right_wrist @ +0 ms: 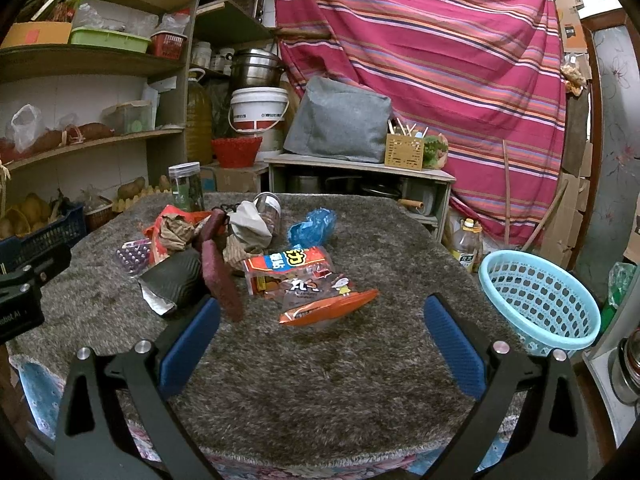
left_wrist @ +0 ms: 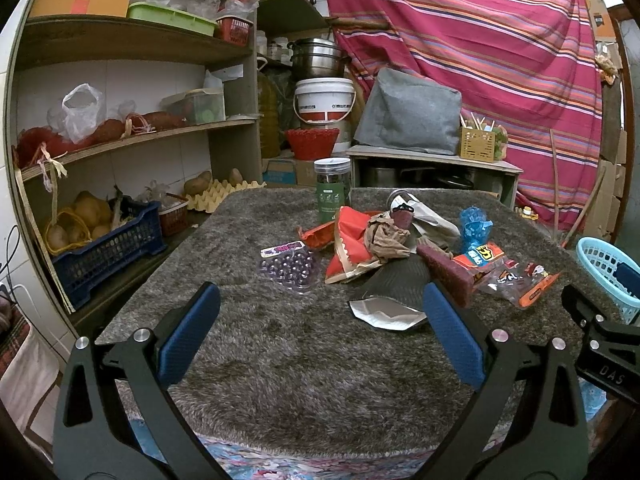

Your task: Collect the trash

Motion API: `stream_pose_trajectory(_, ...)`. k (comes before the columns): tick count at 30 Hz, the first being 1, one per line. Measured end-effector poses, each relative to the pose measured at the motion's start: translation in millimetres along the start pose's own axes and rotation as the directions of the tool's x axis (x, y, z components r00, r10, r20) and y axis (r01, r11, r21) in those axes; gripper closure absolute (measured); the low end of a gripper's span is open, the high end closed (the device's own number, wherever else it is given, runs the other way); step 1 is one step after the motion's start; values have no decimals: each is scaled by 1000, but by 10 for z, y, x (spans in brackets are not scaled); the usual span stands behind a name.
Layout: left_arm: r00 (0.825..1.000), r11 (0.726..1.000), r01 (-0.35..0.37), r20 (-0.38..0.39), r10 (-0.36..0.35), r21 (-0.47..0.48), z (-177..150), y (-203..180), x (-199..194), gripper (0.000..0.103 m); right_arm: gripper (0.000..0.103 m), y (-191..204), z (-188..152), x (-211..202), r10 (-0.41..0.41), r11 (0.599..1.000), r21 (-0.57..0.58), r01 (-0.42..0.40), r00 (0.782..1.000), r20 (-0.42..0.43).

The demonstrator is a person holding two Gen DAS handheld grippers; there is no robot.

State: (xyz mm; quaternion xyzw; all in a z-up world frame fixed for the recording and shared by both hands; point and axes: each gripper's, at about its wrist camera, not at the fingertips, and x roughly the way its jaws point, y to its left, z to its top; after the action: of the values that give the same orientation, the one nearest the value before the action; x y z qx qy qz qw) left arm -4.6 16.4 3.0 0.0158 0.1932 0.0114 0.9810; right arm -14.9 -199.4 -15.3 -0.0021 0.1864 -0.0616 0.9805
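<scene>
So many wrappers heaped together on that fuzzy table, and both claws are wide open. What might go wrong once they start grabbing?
Three likely risks:
1. The trash overlaps: pulling the maroon wrapper may drag the black foil pouch along.
2. The green-label jar stands right behind the pile and may be knocked over or taken for trash.
3. The blue basket sits at the table's right edge; a push from the right gripper might tip it off.
</scene>
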Motion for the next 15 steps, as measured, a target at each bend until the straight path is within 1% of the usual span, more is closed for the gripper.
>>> stream_pose_trajectory(12, 1000, 1000, 0, -5, 0, -1, -8, 6, 4, 5, 4, 10, -28, 2, -2, 1000, -8, 2, 1000, -1)
stream_pose_trajectory(15, 1000, 1000, 5, -17, -5, -5, -28, 15, 19, 5, 4, 16, -29, 1, -3, 1000, -10, 3, 1000, -2)
